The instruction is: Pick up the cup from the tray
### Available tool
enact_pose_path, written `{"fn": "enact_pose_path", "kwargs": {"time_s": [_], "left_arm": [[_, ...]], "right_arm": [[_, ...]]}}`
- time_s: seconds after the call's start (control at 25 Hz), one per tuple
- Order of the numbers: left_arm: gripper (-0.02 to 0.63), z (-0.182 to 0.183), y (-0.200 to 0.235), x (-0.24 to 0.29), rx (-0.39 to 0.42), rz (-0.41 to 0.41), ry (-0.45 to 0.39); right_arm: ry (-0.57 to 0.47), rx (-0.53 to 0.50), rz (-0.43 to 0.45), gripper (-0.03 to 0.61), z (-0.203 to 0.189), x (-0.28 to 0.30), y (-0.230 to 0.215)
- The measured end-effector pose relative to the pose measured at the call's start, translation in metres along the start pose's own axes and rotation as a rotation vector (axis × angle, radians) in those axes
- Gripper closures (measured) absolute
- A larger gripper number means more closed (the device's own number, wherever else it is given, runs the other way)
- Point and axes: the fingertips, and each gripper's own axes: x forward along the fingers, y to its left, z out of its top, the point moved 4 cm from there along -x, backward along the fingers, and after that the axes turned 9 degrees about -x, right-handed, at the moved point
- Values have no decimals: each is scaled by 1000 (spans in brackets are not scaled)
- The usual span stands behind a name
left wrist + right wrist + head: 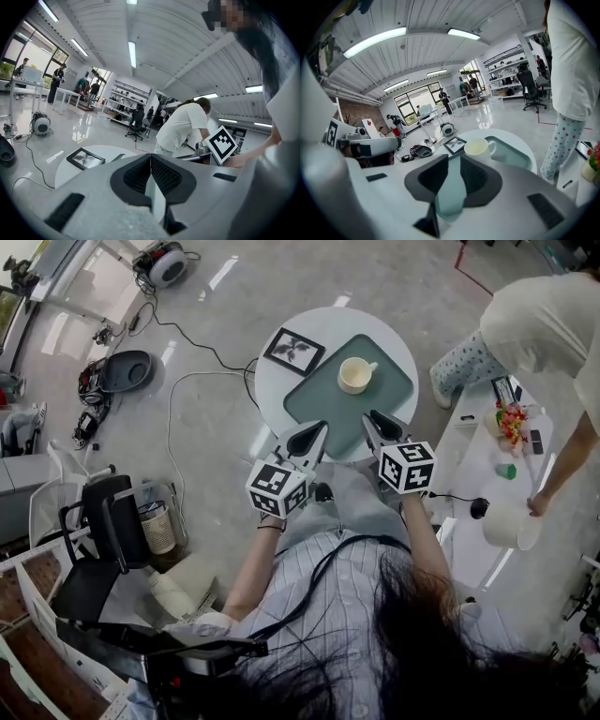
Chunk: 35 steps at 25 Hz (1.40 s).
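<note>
Sitting on tray (319,401) | cup (355,375) ahead of right gripper (376,417) (jaws together)

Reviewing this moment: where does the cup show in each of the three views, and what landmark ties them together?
Head view: the cup sits upper centre, on the green tray.
Left gripper view: the cup is not in it.
Right gripper view: the cup sits just right of centre, at the tray's left end.
Shared landmark: the framed picture, beside the tray on the round table, shows lower left in the left gripper view and just left of the cup in the right gripper view.
</note>
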Motion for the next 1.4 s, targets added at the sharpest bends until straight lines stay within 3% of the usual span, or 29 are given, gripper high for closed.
{"fn": "enact_pose_path", "kwargs": {"time_s": [0.2,0.48,0.68,1.04,1.4], "left_arm": [[601,6,15,26,-11,14,17],[601,19,37,55,-26,49,32],[601,23,50,70,-37,73,47],[601,26,60,89,-49,90,64],[601,23,78,79,-53,146,89]], "right_arm": [[22,4,26,498,1,28,-23],[65,-28,39,317,-11,70,-46],[81,-54,-28,200,-24,99,-58],[99,-59,-161,179,-32,139,-67],[99,-158,-289,166,-23,162,-69]]}}
